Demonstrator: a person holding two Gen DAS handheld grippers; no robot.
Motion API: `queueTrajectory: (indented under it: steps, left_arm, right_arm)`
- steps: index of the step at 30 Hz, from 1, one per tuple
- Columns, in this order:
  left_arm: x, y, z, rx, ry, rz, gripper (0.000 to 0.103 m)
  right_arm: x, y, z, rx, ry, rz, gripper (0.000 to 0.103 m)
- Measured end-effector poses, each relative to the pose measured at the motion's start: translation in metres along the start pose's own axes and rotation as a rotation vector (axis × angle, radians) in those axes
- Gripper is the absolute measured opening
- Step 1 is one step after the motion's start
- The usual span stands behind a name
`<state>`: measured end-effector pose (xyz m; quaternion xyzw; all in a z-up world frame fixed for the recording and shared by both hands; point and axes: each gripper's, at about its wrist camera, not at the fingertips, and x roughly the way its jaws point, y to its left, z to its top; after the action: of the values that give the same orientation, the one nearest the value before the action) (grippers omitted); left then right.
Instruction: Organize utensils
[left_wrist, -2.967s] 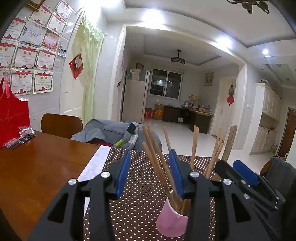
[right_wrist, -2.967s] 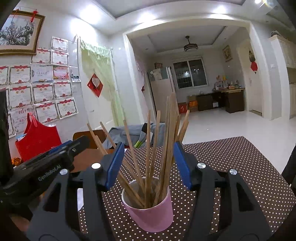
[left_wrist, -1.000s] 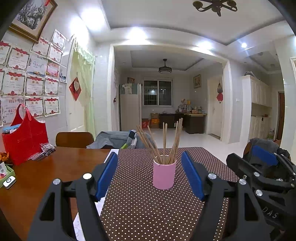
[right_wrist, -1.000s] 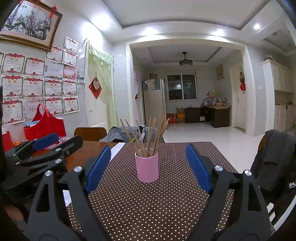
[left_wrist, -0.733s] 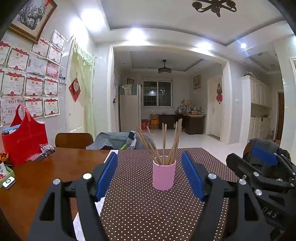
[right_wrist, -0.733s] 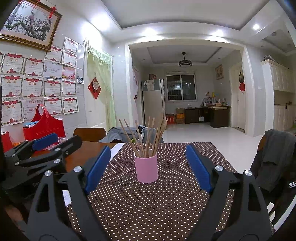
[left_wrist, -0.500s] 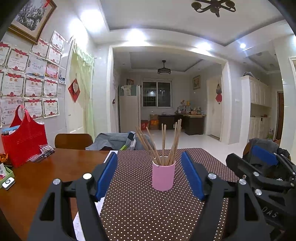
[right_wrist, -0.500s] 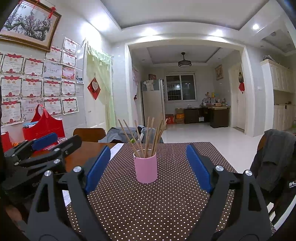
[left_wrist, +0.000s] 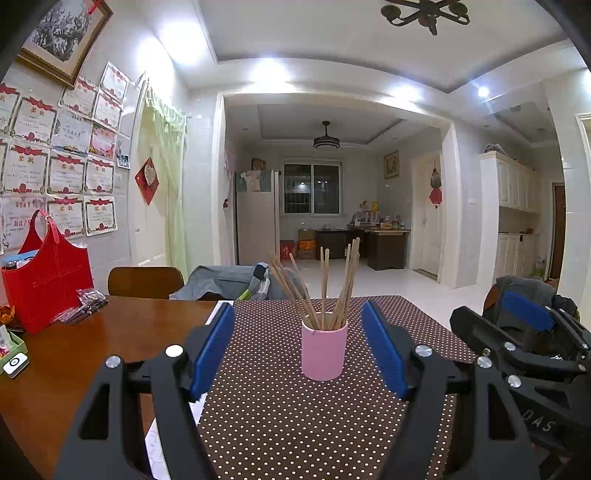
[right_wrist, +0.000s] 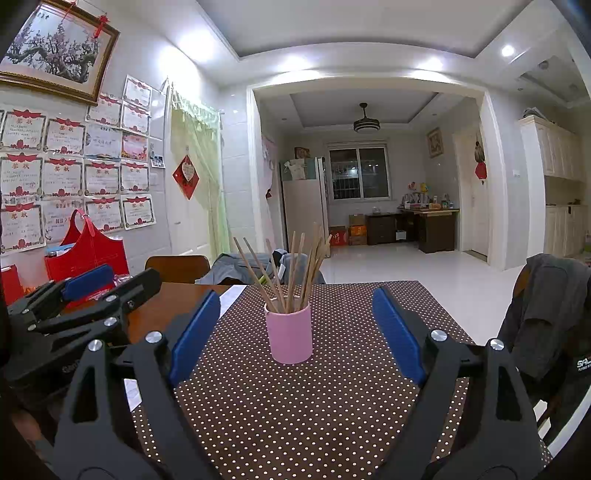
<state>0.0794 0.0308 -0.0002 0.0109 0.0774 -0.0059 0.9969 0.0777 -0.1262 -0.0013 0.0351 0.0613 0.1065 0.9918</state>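
A pink cup (left_wrist: 324, 350) stands upright on the brown dotted table mat (left_wrist: 288, 413), holding several wooden chopsticks (left_wrist: 325, 284) that fan out of its top. It also shows in the right wrist view (right_wrist: 289, 336), with the chopsticks (right_wrist: 295, 269). My left gripper (left_wrist: 298, 350) is open and empty, drawn back from the cup, which sits in line between its blue pads. My right gripper (right_wrist: 295, 336) is open and empty too, equally short of the cup. The right gripper shows at the right of the left wrist view (left_wrist: 517, 332); the left one shows at the left of the right wrist view (right_wrist: 81, 295).
A red bag (left_wrist: 48, 284) and small packets (left_wrist: 83, 304) sit at the far left of the wooden table (left_wrist: 55, 369). A green box (left_wrist: 11, 354) is at the left edge. A wooden chair (left_wrist: 146, 282) with grey clothing (left_wrist: 225, 280) stands behind; a jacket-draped chair (right_wrist: 546, 314) stands right.
Three seconds ago both grippers were close around the cup. They have pulled back and opened wider; over the last second they have hardly moved.
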Motion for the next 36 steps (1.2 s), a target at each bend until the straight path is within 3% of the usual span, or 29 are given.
queueTrajectory:
  steps: [36]
  left_arm:
    - [0.0009, -0.0033, -0.0010, 0.011, -0.001, 0.003, 0.070]
  right_arm:
    - [-0.0012, -0.0024, -0.0024, 0.013, 0.007, -0.004, 0.085]
